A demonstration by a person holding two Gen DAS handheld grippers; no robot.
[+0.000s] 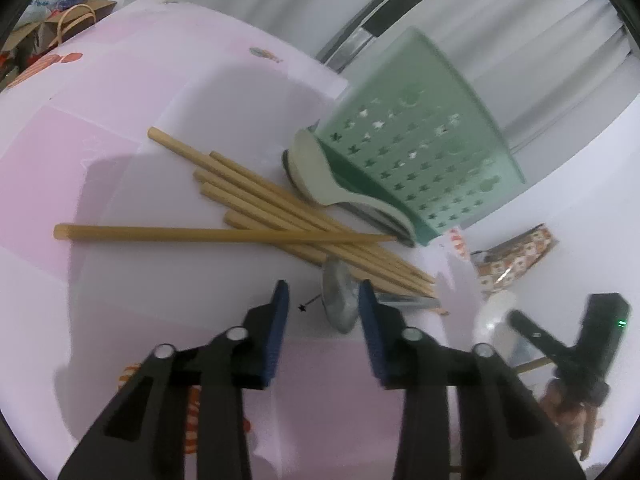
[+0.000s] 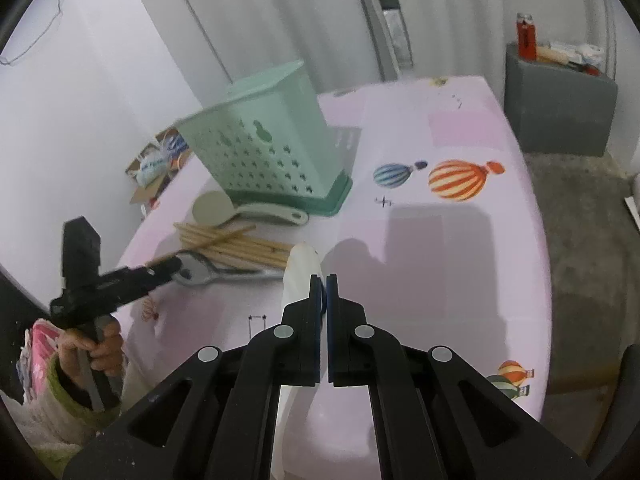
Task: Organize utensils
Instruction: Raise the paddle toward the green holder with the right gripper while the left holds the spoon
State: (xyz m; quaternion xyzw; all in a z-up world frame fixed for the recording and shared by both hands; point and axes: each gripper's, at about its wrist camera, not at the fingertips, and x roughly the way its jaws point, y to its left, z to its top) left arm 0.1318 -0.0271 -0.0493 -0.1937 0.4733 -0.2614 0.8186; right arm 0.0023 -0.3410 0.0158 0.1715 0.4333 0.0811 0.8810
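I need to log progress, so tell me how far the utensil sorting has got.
Nothing looks done: no utensil can be seen in the green holder. In hand: the right gripper is shut on a white spoon, and the left gripper is open over the metal spoon. Left: the chopsticks and beige spoon on the table.

A lived-in home room: a desk under a pink balloon-printed cloth (image 2: 440,128), white curtains (image 2: 280,12) behind, cardboard boxes of bags (image 1: 60,4) on the floor, a cluttered grey side cabinet (image 2: 556,108).
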